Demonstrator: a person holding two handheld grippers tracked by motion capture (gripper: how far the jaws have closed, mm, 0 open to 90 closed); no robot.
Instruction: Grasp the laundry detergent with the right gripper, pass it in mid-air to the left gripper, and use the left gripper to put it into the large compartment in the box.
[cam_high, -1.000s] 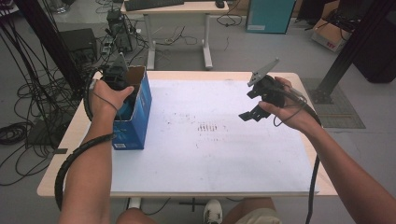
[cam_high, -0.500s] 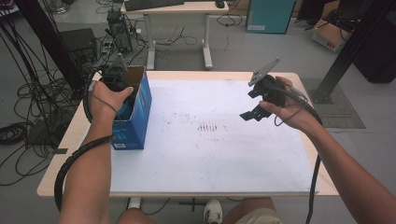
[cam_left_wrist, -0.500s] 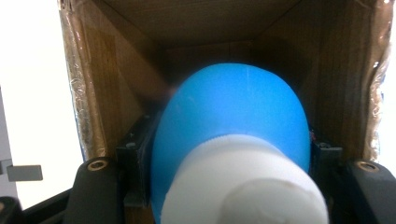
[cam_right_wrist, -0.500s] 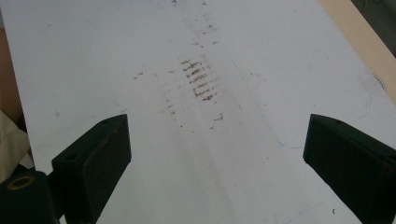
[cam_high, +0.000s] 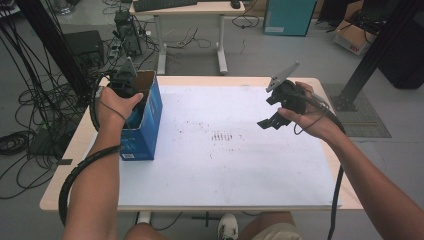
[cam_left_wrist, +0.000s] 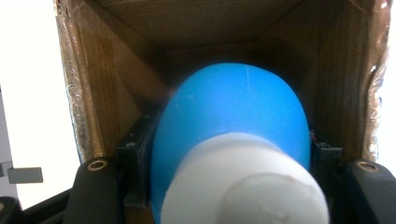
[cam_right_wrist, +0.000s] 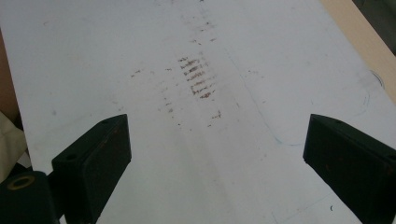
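Sitting between the left gripper's fingers (cam_left_wrist: 135, 154), blue bottle (cam_left_wrist: 233, 112).

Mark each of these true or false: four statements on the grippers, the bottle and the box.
1. The left gripper is shut on a blue bottle with a white cap. True.
2. The bottle is held over the bare table. False: it is inside the open cardboard box.
3. The right gripper holds nothing, jaws open. True.
4. The box stands at the table's right edge. False: it stands near the left edge of the table.
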